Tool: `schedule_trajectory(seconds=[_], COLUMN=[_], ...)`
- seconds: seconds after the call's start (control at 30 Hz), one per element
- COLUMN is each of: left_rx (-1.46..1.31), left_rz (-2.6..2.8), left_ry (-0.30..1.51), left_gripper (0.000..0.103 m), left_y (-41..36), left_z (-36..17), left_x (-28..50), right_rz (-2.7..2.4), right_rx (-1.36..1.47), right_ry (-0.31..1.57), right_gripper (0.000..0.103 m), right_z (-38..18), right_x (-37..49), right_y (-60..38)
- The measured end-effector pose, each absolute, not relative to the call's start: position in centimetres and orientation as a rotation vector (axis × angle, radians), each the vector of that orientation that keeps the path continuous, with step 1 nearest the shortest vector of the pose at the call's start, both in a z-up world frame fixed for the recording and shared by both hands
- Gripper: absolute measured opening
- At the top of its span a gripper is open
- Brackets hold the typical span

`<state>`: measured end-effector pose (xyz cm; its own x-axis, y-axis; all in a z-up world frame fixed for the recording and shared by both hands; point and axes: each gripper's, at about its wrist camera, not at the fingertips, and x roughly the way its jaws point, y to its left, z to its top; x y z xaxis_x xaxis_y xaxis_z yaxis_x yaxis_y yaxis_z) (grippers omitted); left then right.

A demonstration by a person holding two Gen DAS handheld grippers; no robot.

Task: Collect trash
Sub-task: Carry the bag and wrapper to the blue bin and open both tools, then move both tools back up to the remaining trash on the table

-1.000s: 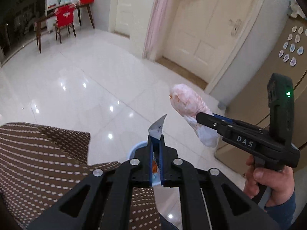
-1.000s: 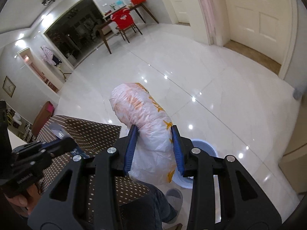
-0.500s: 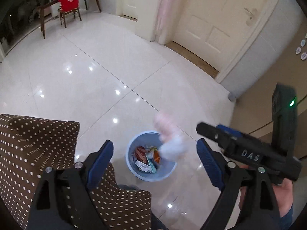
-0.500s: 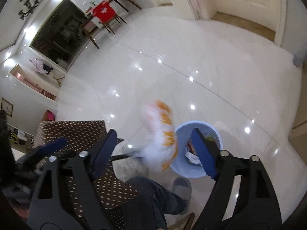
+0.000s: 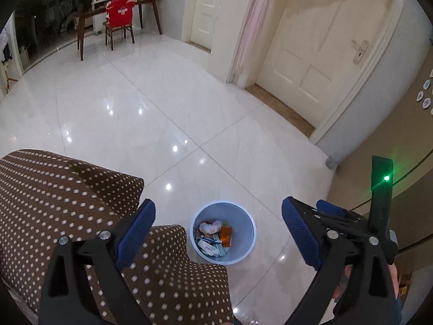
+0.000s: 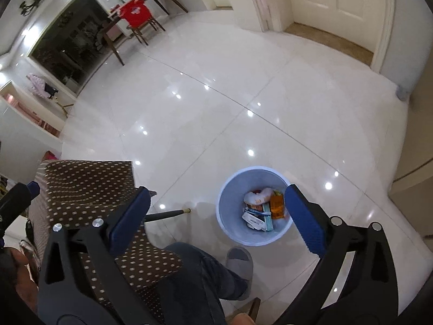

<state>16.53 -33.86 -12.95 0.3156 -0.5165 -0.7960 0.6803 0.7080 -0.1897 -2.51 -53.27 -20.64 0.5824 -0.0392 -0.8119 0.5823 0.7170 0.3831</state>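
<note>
Hovering spread fingers (image 5: pixel 303 234), bin (image 5: pixel 245 254), unreadable wrappers (image 6: pixel 261 211)

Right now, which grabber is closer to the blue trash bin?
Probably the right gripper; it hangs open almost straight above the blue trash bin. The left gripper, open too, hovers over the bin from the dotted cushion side, seemingly higher.

Bin (image 5: pixel 250 239): on the floor (image 5: pixel 167 103), near, just right of the chair (image 5: pixel 67 203).
Trash (image 5: pixel 215 237): inside the bin.
Table (image 5: pixel 89 16): far left, by the wall.
Door (image 5: pixel 316 54): far right.
Foot (image 6: pixel 239 261): just near-left of the bin.
</note>
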Motion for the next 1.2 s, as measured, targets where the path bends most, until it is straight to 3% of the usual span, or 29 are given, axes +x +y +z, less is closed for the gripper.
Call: schedule_trajectory(seconds=[0.4, 0.7, 1.2], left_rx=[0.158, 0.133, 0.017], left_rz=[-0.711, -0.601, -0.255], left_ry=[0.730, 0.654, 0.700], left_gripper=[0.094, 0.094, 0.094], left_y=[-26.6, -20.6, -1.8], left_z=[-6.3, -3.8, -5.7], left_x=[12.6, 12.4, 11.6], right_rz=[-0.249, -0.080, 0.326], right_rx=[0.556, 0.443, 0.139], right_ry=[0.738, 0.687, 0.746], right_gripper=[0.097, 0.097, 0.097], right_z=[-11.4, -6.3, -5.2], right_x=[-1.7, 1.1, 5.5], right_y=[-46.4, -39.6, -24.8])
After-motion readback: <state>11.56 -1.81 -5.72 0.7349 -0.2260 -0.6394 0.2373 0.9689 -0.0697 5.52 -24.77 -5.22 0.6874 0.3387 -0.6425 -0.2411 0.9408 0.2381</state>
